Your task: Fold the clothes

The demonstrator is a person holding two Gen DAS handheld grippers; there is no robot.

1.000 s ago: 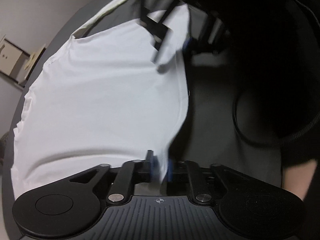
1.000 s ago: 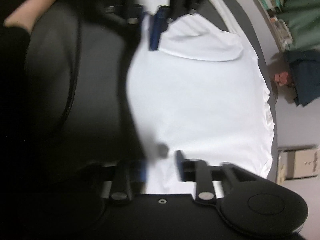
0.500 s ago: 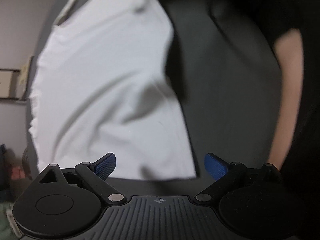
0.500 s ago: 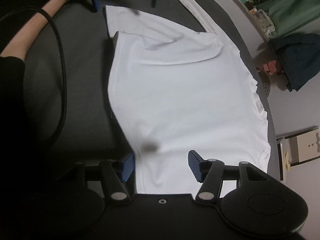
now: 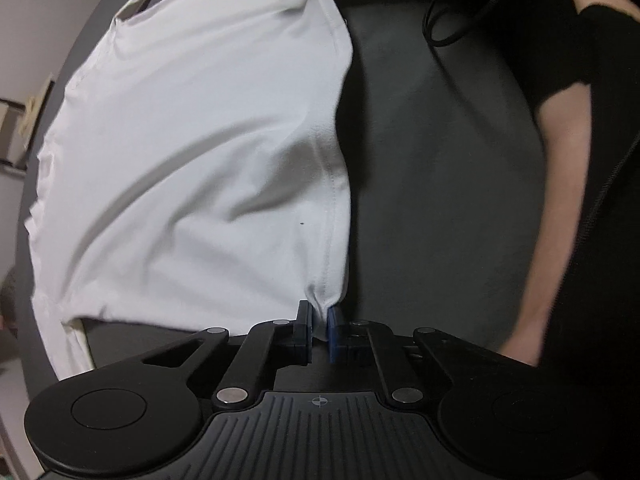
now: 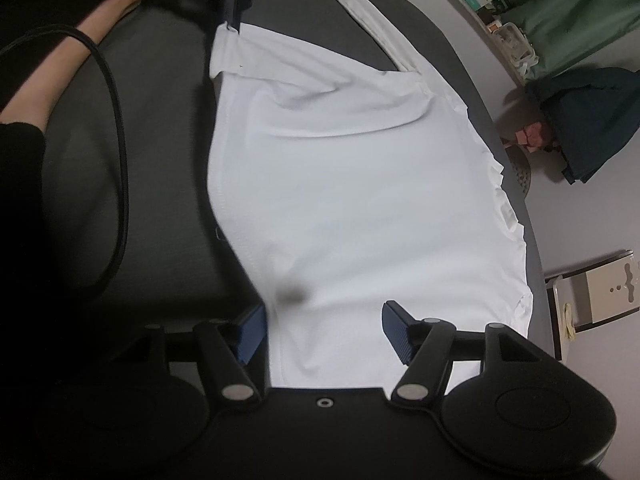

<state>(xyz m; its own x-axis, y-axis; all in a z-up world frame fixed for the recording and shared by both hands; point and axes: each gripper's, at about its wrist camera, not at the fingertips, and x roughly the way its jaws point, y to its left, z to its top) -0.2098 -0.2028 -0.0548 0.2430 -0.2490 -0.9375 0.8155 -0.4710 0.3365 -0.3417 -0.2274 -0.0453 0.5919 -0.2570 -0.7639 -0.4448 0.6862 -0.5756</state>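
A white T-shirt (image 5: 192, 152) lies spread on a dark grey table (image 5: 432, 168). In the left wrist view my left gripper (image 5: 319, 322) is shut on a bunched corner of the shirt's hemmed edge. That same gripper (image 6: 232, 12) shows at the top of the right wrist view, pinching the far corner of the white T-shirt (image 6: 360, 184). My right gripper (image 6: 324, 330) is open, its blue-padded fingers (image 6: 394, 326) straddling the near hem with the cloth lying between them.
A person's bare forearm (image 5: 556, 208) and black sleeve lie along the table (image 6: 152, 200). A black cable (image 6: 116, 128) loops over it. Off the table's far edge are dark clothes (image 6: 580, 120), green fabric (image 6: 576, 4) and a white box (image 6: 600, 288).
My left gripper, open half a second ago, has shut on the shirt's corner. The right gripper let go a second ago and stays open over the near hem.
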